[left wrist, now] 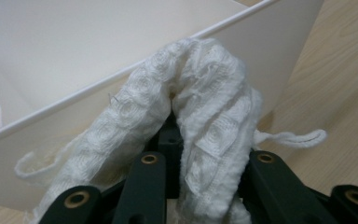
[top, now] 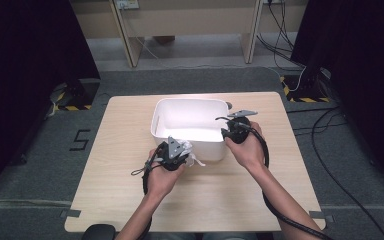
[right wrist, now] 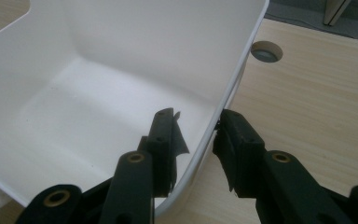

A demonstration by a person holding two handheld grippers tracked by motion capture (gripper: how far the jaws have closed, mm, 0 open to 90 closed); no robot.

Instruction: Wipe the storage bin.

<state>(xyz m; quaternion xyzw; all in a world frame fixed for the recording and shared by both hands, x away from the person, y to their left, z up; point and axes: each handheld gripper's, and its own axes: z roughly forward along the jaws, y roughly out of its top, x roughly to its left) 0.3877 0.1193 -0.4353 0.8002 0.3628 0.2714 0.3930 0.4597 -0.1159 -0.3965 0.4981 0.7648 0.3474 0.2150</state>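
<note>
A white plastic tub (top: 190,101) stands in the middle of the wooden table (top: 125,195). My left gripper (top: 184,151) is at the tub's near wall, shut on a white textured cloth (top: 194,159). In the left gripper view the cloth (left wrist: 205,93) bulges up between the black jaws, hides their tips and lies against the tub's rim (left wrist: 98,86). My right gripper (top: 228,126) is at the tub's right near corner. In the right gripper view one jaw is inside the tub (right wrist: 121,51) and one outside, with my right gripper (right wrist: 198,128) closed on the wall.
A round cable hole (right wrist: 265,51) lies in the tabletop just behind the tub's right corner. Bare wood runs to the left, right and front of the tub. Cables (top: 330,150) trail over the grey floor on the right, and dark curtains flank the table.
</note>
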